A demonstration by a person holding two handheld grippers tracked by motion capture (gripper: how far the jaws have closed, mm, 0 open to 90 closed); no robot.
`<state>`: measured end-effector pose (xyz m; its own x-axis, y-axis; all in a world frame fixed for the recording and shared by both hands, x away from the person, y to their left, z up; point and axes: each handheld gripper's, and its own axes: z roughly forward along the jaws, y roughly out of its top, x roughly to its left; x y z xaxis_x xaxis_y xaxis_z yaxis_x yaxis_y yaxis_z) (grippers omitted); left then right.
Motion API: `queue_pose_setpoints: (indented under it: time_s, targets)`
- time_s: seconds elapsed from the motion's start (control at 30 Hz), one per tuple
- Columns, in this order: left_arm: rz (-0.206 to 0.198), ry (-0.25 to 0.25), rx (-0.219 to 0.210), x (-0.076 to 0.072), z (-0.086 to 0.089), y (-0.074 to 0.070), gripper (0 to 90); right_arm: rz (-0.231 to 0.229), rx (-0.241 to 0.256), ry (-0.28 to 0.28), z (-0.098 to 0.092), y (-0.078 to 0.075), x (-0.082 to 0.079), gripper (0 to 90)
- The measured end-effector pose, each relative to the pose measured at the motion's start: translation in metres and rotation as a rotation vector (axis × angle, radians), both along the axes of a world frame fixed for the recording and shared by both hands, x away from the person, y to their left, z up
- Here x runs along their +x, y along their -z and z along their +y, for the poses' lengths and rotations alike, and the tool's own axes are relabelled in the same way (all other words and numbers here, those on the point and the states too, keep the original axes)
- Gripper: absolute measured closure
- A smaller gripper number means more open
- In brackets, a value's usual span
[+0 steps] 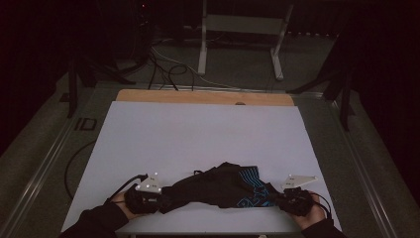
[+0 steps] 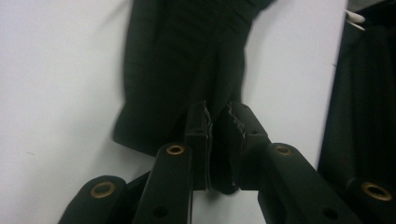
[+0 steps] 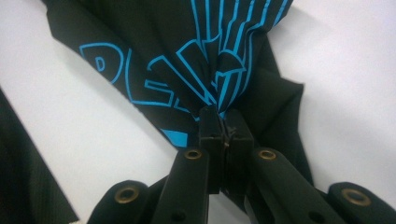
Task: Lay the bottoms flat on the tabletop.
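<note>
The black garment with blue print lies bunched on the white table, stretched between the two tongs; the left gripper pinches a fold of plain black cloth, jaws nearly closed; the right gripper clamps tight on the printed end.

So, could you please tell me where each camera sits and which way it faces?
High view: above the person's side, looking forward and down at the white table; forearms, left gripper, right gripper.
Left gripper view: along its jaws clamping the black garment.
Right gripper view: along its jaws pinching blue print.
Shared: the garment.
</note>
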<state>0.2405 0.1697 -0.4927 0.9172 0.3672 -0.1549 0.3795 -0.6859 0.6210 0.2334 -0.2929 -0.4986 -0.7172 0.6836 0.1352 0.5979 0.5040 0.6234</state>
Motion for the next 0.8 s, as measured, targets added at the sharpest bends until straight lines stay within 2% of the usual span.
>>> queue_pose_setpoints:
  time_s: [0.03,0.13,0.2,0.23,0.3,0.33,0.4,0.43,0.47,0.53,0.63,0.7,0.73,0.8]
  targets:
    - [0.0,0.003,0.009,-0.001,0.0,0.0,79.2,0.007,-0.006,-0.006,0.0,0.001,0.0,88.9]
    - [0.017,0.003,-0.005,-0.001,0.003,0.0,75.3,0.015,-0.001,-0.003,-0.001,0.001,0.0,88.1]
    - [0.002,-0.031,-0.025,0.0,0.009,-0.007,71.4,-0.001,0.017,0.0,-0.002,-0.003,0.0,84.4]
    - [-0.011,-0.053,-0.033,0.0,0.011,-0.01,67.9,-0.018,0.018,0.003,-0.003,-0.007,0.0,78.6]
    - [-0.03,-0.098,-0.052,0.002,0.016,-0.017,62.0,-0.061,0.025,0.03,-0.005,-0.016,0.001,73.8]
    - [-0.029,-0.124,-0.065,0.004,0.018,-0.019,59.4,-0.083,0.038,0.038,-0.007,-0.022,0.004,67.6]
    - [-0.017,-0.182,-0.086,0.008,0.022,-0.022,56.6,-0.117,0.061,0.076,-0.008,-0.034,0.009,62.7]
    - [-0.017,-0.182,-0.086,0.008,0.022,-0.022,55.9,-0.139,0.06,0.076,-0.007,-0.04,0.013,58.6]
    - [-0.009,-0.238,-0.088,0.013,0.024,-0.021,53.5,-0.154,0.07,0.089,-0.005,-0.046,0.016,58.3]
    - [0.03,-0.299,-0.105,0.019,0.024,-0.018,53.4,-0.197,0.077,0.096,0.0,-0.055,0.024,53.9]
    - [0.084,-0.368,-0.115,0.026,0.022,-0.013,51.7,-0.221,0.086,0.117,0.01,-0.057,0.038,49.6]
    - [0.119,-0.408,-0.117,0.029,0.02,-0.01,51.3,-0.207,0.088,0.114,0.017,-0.051,0.047,49.6]
    - [0.119,-0.408,-0.117,0.029,0.02,-0.01,51.3,-0.207,0.088,0.114,0.017,-0.051,0.047,49.6]
    - [0.183,-0.453,-0.129,0.034,0.021,-0.004,51.2,-0.165,0.08,0.096,0.027,-0.035,0.058,47.6]
